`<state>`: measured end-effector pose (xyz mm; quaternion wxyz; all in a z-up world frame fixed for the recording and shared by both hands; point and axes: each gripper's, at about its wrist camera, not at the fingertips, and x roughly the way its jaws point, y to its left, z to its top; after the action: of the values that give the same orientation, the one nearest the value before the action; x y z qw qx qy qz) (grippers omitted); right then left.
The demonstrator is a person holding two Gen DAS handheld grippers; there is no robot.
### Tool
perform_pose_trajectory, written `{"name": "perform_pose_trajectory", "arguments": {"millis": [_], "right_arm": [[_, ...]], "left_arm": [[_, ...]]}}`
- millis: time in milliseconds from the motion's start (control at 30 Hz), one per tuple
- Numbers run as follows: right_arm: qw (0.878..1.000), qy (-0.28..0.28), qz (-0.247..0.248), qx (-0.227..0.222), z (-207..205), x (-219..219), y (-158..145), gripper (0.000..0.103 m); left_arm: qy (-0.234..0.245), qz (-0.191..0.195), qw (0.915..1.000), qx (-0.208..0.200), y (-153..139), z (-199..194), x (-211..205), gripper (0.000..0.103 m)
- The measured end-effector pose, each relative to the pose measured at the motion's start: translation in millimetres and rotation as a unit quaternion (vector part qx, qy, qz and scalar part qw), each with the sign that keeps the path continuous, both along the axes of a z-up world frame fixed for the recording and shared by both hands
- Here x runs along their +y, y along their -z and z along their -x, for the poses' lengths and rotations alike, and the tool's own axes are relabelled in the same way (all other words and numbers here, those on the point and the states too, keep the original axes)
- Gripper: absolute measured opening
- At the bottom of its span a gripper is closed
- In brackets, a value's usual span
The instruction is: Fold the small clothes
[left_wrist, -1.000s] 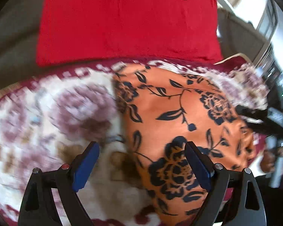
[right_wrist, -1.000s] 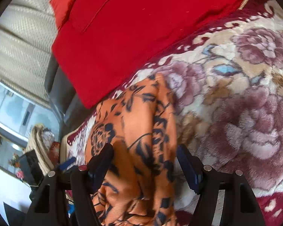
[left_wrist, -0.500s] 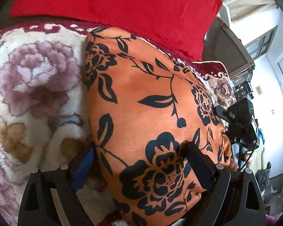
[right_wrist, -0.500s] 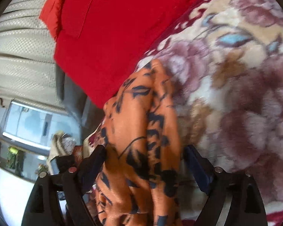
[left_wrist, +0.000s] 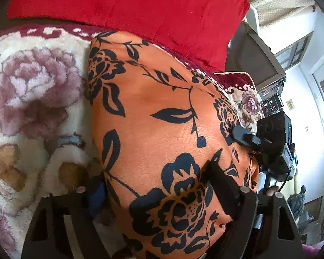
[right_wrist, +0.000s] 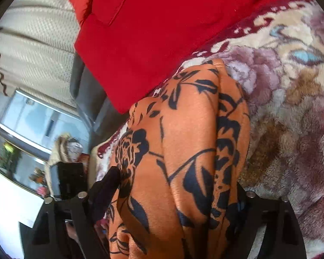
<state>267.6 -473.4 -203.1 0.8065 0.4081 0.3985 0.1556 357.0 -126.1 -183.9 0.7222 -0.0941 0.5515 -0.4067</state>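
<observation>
Orange garment (left_wrist: pixel 162 129) with black floral print, folded, bunched, lying on plush floral blanket (left_wrist: pixel 32 108).

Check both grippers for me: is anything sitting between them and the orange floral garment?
Nothing visible. The orange floral garment already lies between the fingers of the left gripper and the right gripper. Only the floral blanket underneath and the red cushion behind are near.
</observation>
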Motion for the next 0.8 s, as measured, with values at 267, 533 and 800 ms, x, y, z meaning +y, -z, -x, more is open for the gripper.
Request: {"name": "perform_pose_trajectory", "arguments": {"millis": [267,533,800], "right_arm": [[0.998,-0.012,0.042,-0.043,6,22,-21,0.058],[0.99,-0.027,0.072,-0.117,19,49,-57,0.057],[0.984,-0.044,0.075,-0.153,29,83,-78,0.057]], "left_arm": [[0.002,-0.011,0.9987,-0.049,-18,8,3,0.056],[-0.012,-0.021,0.9933,-0.113,-60,19,26,0.053],[-0.032,-0.05,0.9851,-0.162,-93,37,57,0.053]]}}
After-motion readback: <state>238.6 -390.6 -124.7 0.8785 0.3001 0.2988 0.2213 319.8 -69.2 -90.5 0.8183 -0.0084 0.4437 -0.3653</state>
